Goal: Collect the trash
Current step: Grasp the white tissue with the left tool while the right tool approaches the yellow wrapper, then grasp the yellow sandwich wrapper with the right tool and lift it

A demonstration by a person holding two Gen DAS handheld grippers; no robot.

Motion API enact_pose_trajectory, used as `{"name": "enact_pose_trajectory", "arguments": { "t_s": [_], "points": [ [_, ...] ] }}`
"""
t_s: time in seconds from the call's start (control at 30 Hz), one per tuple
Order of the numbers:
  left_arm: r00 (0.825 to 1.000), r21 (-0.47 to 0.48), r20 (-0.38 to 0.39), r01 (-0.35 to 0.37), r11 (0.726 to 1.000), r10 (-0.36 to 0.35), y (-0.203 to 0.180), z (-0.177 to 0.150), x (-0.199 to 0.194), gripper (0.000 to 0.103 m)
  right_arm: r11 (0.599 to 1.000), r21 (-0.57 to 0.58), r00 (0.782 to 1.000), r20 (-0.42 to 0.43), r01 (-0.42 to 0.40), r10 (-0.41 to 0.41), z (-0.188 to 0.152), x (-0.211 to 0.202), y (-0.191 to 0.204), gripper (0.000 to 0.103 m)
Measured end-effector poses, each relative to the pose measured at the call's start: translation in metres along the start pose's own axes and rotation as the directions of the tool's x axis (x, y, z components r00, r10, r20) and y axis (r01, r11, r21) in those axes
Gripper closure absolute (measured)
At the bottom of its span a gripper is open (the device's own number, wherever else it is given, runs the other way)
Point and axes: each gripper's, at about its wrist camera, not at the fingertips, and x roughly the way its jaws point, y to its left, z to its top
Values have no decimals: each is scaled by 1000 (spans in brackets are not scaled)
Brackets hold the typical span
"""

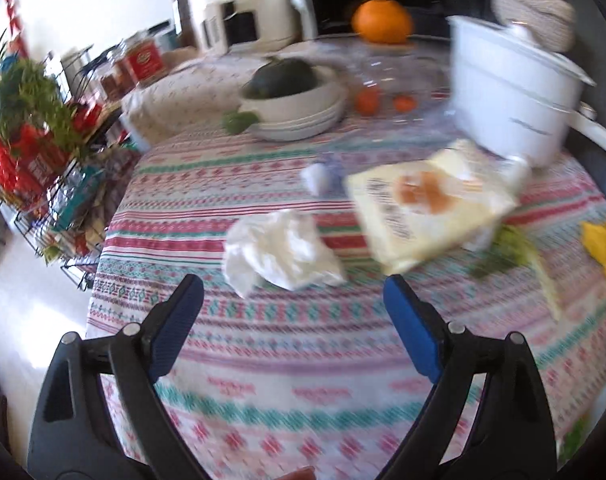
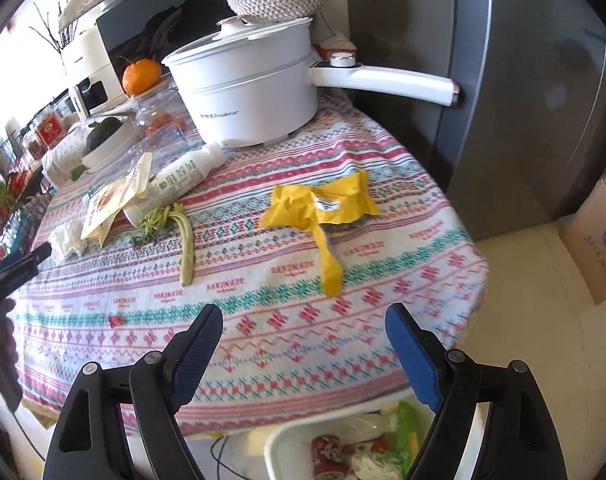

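Two grippers hover above the patterned tablecloth (image 2: 263,280) with fingers apart and empty: left gripper (image 1: 293,292) just before a crumpled white tissue (image 1: 279,252), right gripper (image 2: 303,320) near a torn yellow wrapper (image 2: 319,208), a trash bin (image 2: 279,440) below.

tissue (image 2: 67,239) left of wrapper (image 2: 321,210)

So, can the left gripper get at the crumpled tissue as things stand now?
Probably yes. The left gripper is open and empty, and the crumpled tissue lies just ahead of its fingertips on the tablecloth, with nothing between them.
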Motion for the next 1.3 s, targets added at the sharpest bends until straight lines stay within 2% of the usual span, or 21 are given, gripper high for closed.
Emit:
{"name": "enact_pose_trajectory", "arguments": {
  "t_s": [0.13,0.27,0.43,0.63,0.77,0.8,0.83,1.03,1.1,1.17,1.2,1.23,1.27,1.3],
  "points": [
    [1000,-12,-22,-7,1000,7,8,5,29,12,1000,23,1000,2,-3,3,6,12,5,18],
    [999,-9,-33,15,1000,-16,6,11,49,14,999,44,1000,-7,-8,9,14,25,5,18],
    [995,-19,-79,57,998,-59,5,12,67,47,997,73,1000,-6,-7,8,24,36,-1,18],
    [995,-63,-69,69,996,-74,7,12,64,78,997,74,1000,11,15,-15,41,52,-7,18],
    [993,-85,-85,80,993,-87,9,12,52,91,997,69,999,15,32,-33,48,71,-8,18],
    [992,-89,-88,86,992,-94,11,12,49,99,997,75,999,15,33,-34,49,76,-9,18],
    [991,-91,-86,93,991,-101,11,12,45,101,995,90,999,12,30,-32,51,82,-11,18],
    [990,-50,-67,119,992,-122,12,10,27,101,972,233,1000,-2,-27,28,55,103,-24,18],
    [988,-24,-70,135,991,-136,12,8,26,101,968,249,1000,-10,-26,29,58,108,-25,18],
    [986,-22,-71,152,988,-154,12,7,28,96,968,251,1000,-17,-12,16,60,113,-23,19],
    [985,-29,-71,154,988,-156,14,8,28,80,967,255,1000,-19,-4,10,61,116,-23,23],
    [986,-42,-67,150,988,-153,16,9,29,52,965,262,1000,-21,-2,7,61,117,-23,30],
    [988,-49,-60,137,989,-140,17,10,30,38,963,270,1000,-24,-10,17,61,120,-23,35],
    [990,-50,-48,127,991,-130,18,11,31,29,962,272,999,-31,-22,31,61,123,-23,46]
  ]
}}
